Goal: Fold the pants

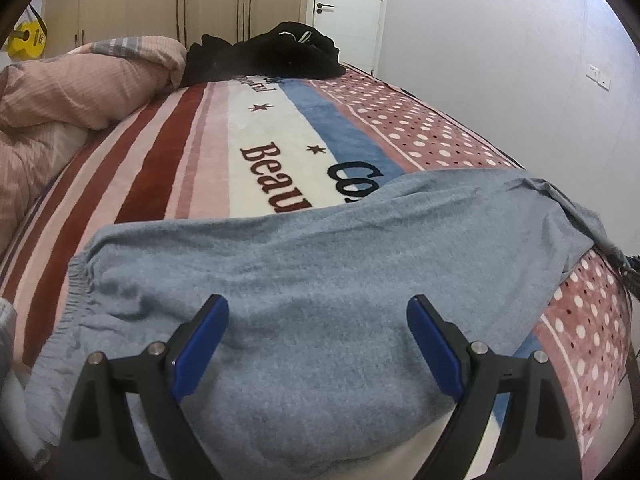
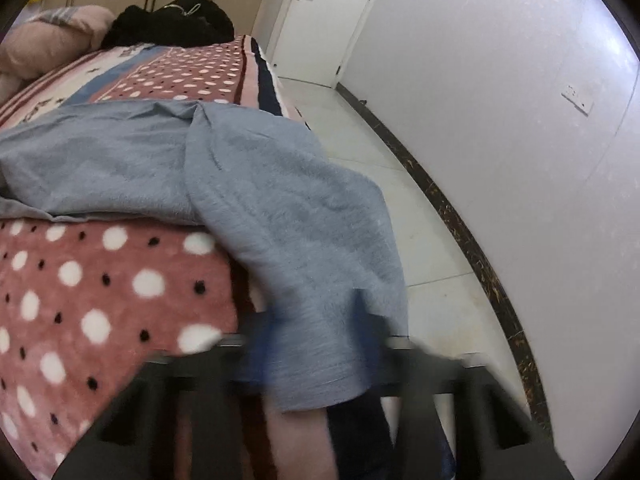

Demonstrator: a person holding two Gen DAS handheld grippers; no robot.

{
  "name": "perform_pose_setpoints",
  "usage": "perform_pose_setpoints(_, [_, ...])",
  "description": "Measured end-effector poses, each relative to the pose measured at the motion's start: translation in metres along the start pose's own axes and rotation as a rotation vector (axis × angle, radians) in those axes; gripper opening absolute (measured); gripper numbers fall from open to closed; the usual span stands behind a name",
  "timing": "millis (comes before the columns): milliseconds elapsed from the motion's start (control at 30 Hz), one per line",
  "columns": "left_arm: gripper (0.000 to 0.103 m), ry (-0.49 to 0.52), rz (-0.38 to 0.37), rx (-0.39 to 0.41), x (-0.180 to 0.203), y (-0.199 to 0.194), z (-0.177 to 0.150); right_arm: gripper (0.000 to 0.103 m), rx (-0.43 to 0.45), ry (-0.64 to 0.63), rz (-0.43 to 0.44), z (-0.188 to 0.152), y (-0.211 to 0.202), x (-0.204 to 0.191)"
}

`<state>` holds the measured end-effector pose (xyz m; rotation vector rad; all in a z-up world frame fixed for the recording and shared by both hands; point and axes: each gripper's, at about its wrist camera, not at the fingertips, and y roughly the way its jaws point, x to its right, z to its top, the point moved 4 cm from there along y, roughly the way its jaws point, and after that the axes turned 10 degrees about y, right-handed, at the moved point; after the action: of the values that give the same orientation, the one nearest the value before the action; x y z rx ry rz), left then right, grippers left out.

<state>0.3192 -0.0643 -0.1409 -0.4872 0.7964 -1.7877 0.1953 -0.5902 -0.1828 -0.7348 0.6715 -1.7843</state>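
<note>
Where pants (image 1: 320, 264) lie, left gripper (image 1: 318, 328) above

Pants (image 1: 320, 256) were plain grey-blue. Blanket (image 1: 180, 152) showed red, pink, white and blue stripes, with white-dotted pink at 3 o'clock. Clothes heap (image 1: 272, 56) at 12 o'clock was black.

Both wrist views skim low along the bed (image 1: 192, 152), sharing the pants (image 1: 320, 264).

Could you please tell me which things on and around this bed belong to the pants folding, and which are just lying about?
Job: pants, left gripper, right gripper.
Lying about: black clothes, pink duvet, yellow guitar.
</note>
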Motion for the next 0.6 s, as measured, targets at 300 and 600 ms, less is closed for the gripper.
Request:
perform_pose_setpoints(300, [0.089, -0.015, 0.008, 0.005, -0.011, 0.007, 0.001, 0.003, 0.049, 0.057, -0.038, 0.081, 0.010, 0.034])
perform_pose_setpoints(600, [0.089, 0.004, 0.055, 0.021, -0.023, 0.014, 0.004, 0.003, -0.014, 0.108, -0.118, 0.173, 0.092, 0.059])
